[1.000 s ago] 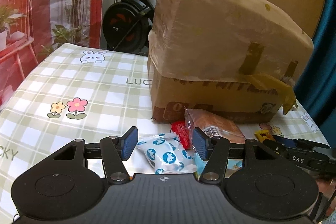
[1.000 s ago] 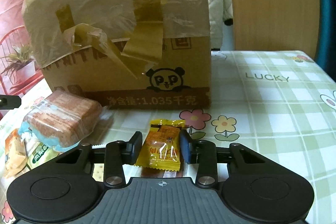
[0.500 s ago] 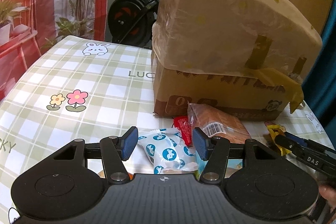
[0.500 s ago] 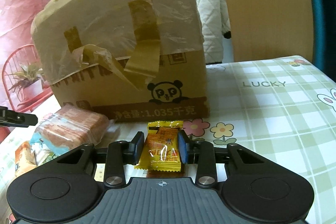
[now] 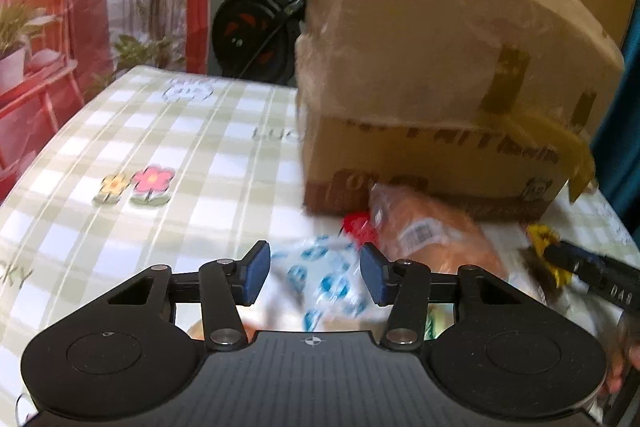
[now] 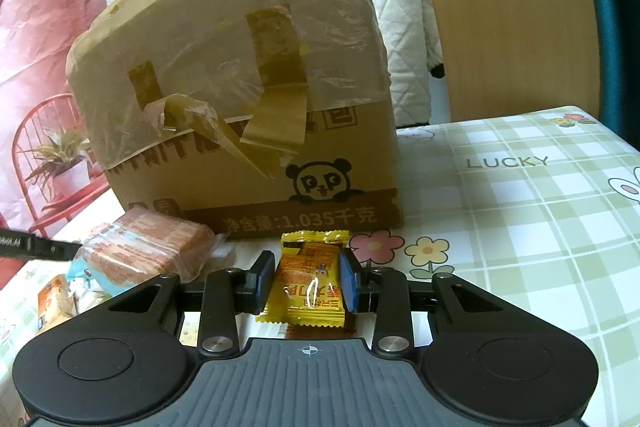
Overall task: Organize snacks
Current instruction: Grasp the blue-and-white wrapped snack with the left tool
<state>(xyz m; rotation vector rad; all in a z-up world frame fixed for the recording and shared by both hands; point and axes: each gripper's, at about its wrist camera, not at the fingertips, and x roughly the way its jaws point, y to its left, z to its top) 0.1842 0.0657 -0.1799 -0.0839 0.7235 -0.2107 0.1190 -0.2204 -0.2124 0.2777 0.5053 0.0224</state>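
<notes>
My left gripper [image 5: 315, 275] hovers over a white packet with blue dots [image 5: 324, 279], which lies between the blue pads. Its jaws are closing, and a thin gap still shows at the left pad. Just behind lie a red packet [image 5: 356, 227] and a wrapped brown cake [image 5: 432, 239], also seen as the brown cake [image 6: 152, 247] in the right wrist view. My right gripper [image 6: 306, 281] is shut on a yellow snack packet [image 6: 308, 283], held a little above the table in front of the cardboard box [image 6: 248, 107].
The taped panda box [image 5: 440, 87] stands mid-table on a green checked cloth [image 5: 160, 155]. An orange snack [image 6: 52, 299] lies at the left. An exercise bike [image 5: 260, 27] and a wooden panel [image 6: 500, 7] stand beyond the table's far edge.
The left jaws have narrowed around the blue-dotted packet. The right gripper has tipped upward slightly, still holding the yellow packet.
</notes>
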